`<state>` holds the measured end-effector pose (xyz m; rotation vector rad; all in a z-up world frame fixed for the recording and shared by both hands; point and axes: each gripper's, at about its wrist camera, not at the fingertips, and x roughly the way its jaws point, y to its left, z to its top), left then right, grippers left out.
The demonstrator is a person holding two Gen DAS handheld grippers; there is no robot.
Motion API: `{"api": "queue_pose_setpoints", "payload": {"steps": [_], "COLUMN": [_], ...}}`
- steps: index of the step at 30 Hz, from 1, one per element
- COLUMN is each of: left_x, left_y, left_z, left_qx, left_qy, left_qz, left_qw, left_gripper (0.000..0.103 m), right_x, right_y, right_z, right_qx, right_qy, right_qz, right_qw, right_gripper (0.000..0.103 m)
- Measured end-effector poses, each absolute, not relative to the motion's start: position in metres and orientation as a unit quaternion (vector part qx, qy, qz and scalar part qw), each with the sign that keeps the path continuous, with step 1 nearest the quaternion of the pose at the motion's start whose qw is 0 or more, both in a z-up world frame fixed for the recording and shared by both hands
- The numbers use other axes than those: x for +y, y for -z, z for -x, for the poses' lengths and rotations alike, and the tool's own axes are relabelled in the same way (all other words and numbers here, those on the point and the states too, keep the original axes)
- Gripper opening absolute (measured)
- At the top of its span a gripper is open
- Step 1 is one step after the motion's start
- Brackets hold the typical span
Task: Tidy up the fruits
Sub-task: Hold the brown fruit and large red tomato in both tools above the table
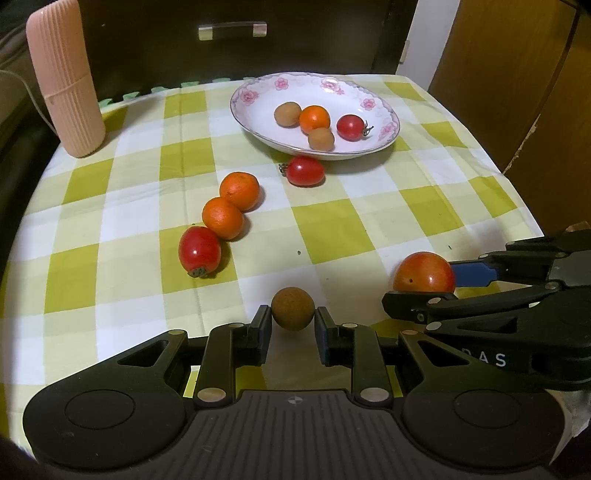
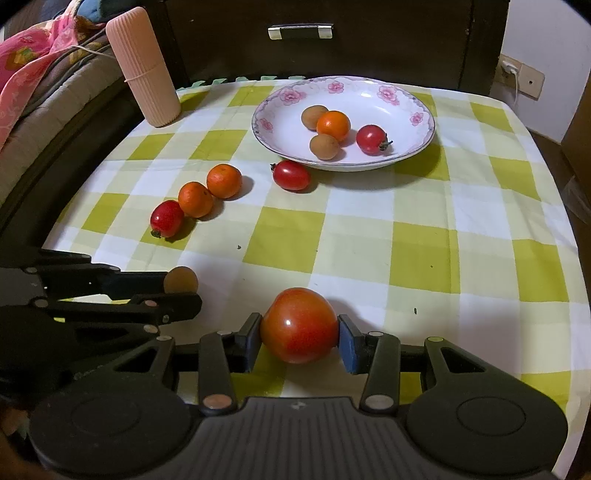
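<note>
Near edge of the tabletop, which is covered in a yellow-green and white checked cloth: left tongs clamped on a small round brown fruit, pads pressing both of its sides. Just beside them, right tongs clamped on a large smooth red-orange tomato, one black pad and one blue pad against its flanks. Both pairs sit low over the near edge, side by side, each visible from the other's camera. Middle of the cloth, toward the left edge: a diagonal row of three fruits touching in line — an oval red tomato with a dried green calyx nearest, then a small orange citrus, then a second orange citrus. Further in, a lone red cherry tomato lies on the cloth just at the near rim of a shallow white plate with a pink flower border. In the plate, grouped near its centre: two small brown round fruits, one orange citrus between them, one red tomato with stem on the right. Far left corner: a ribbed pale pink cylinder standing upright. Beyond the far edge, a dark cabinet with a metal drawer handle.
</note>
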<state>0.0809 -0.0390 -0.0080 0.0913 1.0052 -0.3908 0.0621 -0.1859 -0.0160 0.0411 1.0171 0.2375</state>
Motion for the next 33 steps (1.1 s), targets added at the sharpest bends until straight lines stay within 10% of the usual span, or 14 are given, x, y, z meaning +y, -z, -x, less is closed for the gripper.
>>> {"api": "queue_pose_setpoints", "payload": {"steps": [33], "left_x": [-0.042], "left_y": [-0.006], "left_z": [-0.087], "left_qx": [0.460], "left_qy": [0.191], "left_qz": [-0.035], "left_qw": [0.867], "left_gripper": [0.031], "right_x": [-0.190], "right_y": [0.007], "right_z": [-0.065], "right_qx": [0.473], "right_qy": [-0.111], "right_qz": [-0.041], "right_qw": [0.873], "right_gripper": [0.041]}}
